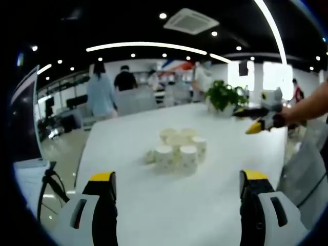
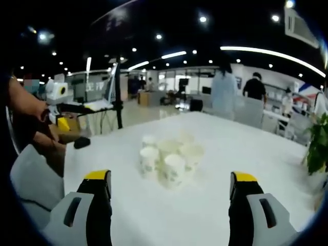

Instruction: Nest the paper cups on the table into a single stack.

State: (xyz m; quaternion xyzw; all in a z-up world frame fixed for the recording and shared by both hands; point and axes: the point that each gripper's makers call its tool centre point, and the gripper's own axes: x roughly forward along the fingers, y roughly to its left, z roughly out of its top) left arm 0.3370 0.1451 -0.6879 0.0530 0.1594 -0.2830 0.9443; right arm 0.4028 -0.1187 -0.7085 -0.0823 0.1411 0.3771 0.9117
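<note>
Several white paper cups (image 1: 178, 148) stand bunched together in the middle of the white table (image 1: 154, 205); the same cluster of cups (image 2: 170, 158) appears in the right gripper view. My left gripper (image 1: 177, 190) is open, its yellow-tipped jaws wide apart well short of the cups. My right gripper (image 2: 169, 185) is open too, hanging back from the cluster with nothing between its jaws. The right gripper (image 1: 259, 122) also enters the left gripper view from the right, held by a person's arm. The left gripper (image 2: 64, 110) enters the right gripper view from the left.
A potted green plant (image 1: 224, 96) stands at the table's far end and shows as a plant (image 2: 319, 143) at the right edge. A dark tripod stand (image 2: 118, 92) rises beyond the table. People (image 1: 101, 92) stand in the office behind. A grey chair back (image 2: 31, 179) sits near the table's left edge.
</note>
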